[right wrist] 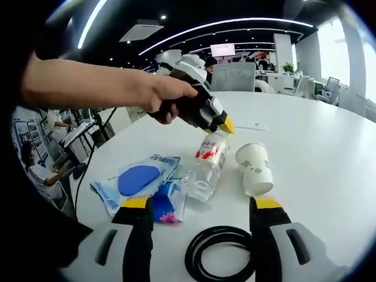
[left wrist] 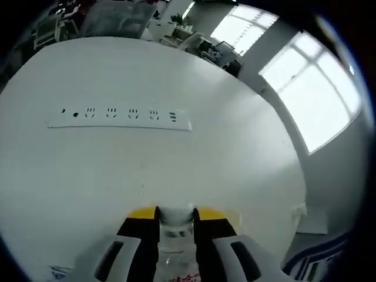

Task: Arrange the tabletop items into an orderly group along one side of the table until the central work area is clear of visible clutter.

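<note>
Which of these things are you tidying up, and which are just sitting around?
For the tidying job:
- clear plastic bottle, held at its neck by the left gripper
- paper cup, lying on its side
- blue packet
- black ring near the right gripper

Just lying about:
- white power strip set on the white table
- office desks and chairs behind

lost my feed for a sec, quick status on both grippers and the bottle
Left gripper shut on plastic bottle, tilted over the table. Right gripper open, hovering above black ring. Paper cup lying beside bottle, blue packet opposite.
</note>
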A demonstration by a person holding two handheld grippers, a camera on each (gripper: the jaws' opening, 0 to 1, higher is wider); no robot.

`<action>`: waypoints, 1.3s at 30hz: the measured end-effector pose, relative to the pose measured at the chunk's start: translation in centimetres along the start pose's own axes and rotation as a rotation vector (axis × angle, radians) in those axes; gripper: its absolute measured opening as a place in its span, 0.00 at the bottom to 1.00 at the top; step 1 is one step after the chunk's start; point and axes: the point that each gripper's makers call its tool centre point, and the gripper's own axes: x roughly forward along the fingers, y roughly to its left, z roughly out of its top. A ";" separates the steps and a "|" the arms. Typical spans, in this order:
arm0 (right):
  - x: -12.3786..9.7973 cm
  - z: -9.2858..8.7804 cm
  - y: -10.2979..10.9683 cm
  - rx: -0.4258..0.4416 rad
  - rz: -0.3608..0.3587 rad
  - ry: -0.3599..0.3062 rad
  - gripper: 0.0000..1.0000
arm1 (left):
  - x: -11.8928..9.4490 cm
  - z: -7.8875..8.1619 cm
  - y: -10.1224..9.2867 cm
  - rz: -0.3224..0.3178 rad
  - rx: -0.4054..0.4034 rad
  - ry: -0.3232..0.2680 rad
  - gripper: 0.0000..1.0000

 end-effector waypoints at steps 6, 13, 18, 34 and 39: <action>-0.7 0.0 0.5 -0.007 -0.004 -0.013 0.62 | -1.6 0.7 -1.0 -0.004 0.057 -0.053 0.19; -1.5 -0.3 1.0 -0.016 -0.006 -0.022 0.62 | -3.6 0.9 -2.4 -0.004 0.130 -0.119 0.19; -1.9 -0.3 1.0 -0.024 -0.015 -0.026 0.63 | -4.8 1.2 -3.5 0.001 0.205 -0.165 0.19; -3.0 0.2 -0.7 -0.079 -0.058 -0.028 0.69 | -9.4 -1.7 -6.3 0.006 0.388 -0.318 0.19; -3.1 0.1 -0.9 -0.076 -0.061 -0.025 0.72 | -10.3 -3.2 -7.1 0.007 0.463 -0.329 0.20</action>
